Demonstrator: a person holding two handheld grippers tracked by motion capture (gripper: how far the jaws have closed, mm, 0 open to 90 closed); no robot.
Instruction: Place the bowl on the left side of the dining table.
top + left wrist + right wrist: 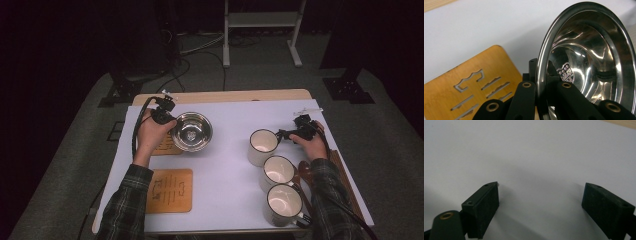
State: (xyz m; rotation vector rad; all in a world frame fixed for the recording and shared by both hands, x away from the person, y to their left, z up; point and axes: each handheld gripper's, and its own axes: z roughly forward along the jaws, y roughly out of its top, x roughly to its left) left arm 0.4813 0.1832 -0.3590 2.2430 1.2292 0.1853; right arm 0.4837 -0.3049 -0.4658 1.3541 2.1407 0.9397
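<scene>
Three white mugs stand in a row along the right edge of the table, each empty: the nearest mug [284, 204] by the near right corner, the middle mug [278, 172] just beyond it, the far mug [262, 146] farther in toward the centre. Two wooden boards lie on the left side, one board [170, 189] near the front edge, the other board [167, 143] beyond it, partly under the person's left hand [150, 133]; in the left gripper view its cut-out slots show. One steel bowl [191, 131] sits left of centre, toward the far edge, just beyond that second board. It is round, polished and mirror-bright, with a rolled rim and a small crest stamped in its bottom; it holds nothing. The left gripper [170, 121] pinches the bowl's rim, one jaw inside, one outside. The right gripper [283, 134] rests just beside the far mug, its jaws spread wide over bare white table [529, 150], nothing between them.
</scene>
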